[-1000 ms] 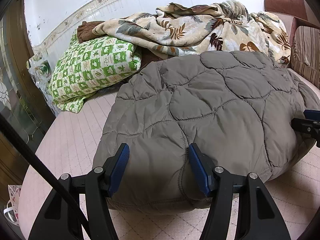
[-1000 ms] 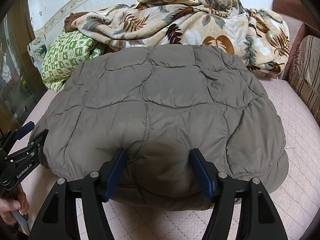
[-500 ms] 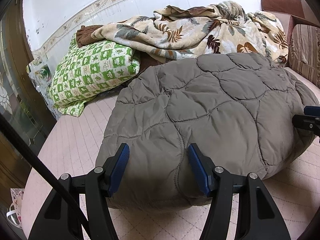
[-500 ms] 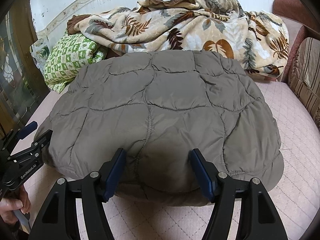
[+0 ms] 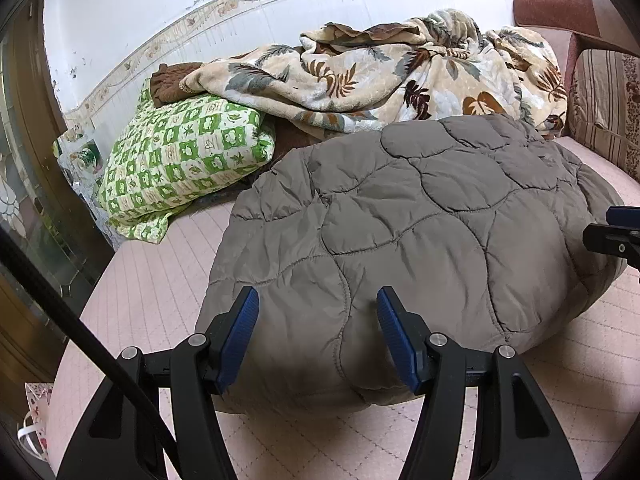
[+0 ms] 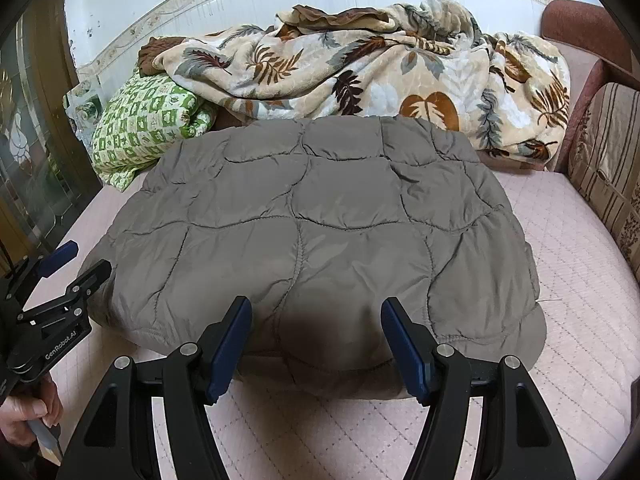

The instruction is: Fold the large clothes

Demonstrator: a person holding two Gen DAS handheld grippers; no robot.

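Observation:
A grey-brown quilted jacket (image 5: pixel 420 240) lies folded into a thick bundle on the pink bed; it also shows in the right wrist view (image 6: pixel 320 232). My left gripper (image 5: pixel 316 320) is open and empty, its blue pads just above the bundle's near left edge. My right gripper (image 6: pixel 316 328) is open and empty above the near edge of the bundle. The left gripper also shows at the left edge of the right wrist view (image 6: pixel 60 280), beside the bundle. The right gripper's tip shows at the right edge of the left wrist view (image 5: pixel 616 232).
A leaf-print blanket (image 6: pixel 360 68) is heaped at the back against the white wall. A green checked pillow (image 5: pixel 184 160) lies at the back left. A striped cushion (image 6: pixel 604 168) and brown sofa arm stand at the right. The pink quilted mattress (image 6: pixel 580 240) surrounds the jacket.
Both grippers have pulled back and up from the jacket, which now looks smaller and farther away. Both stay open. The jacket has not moved.

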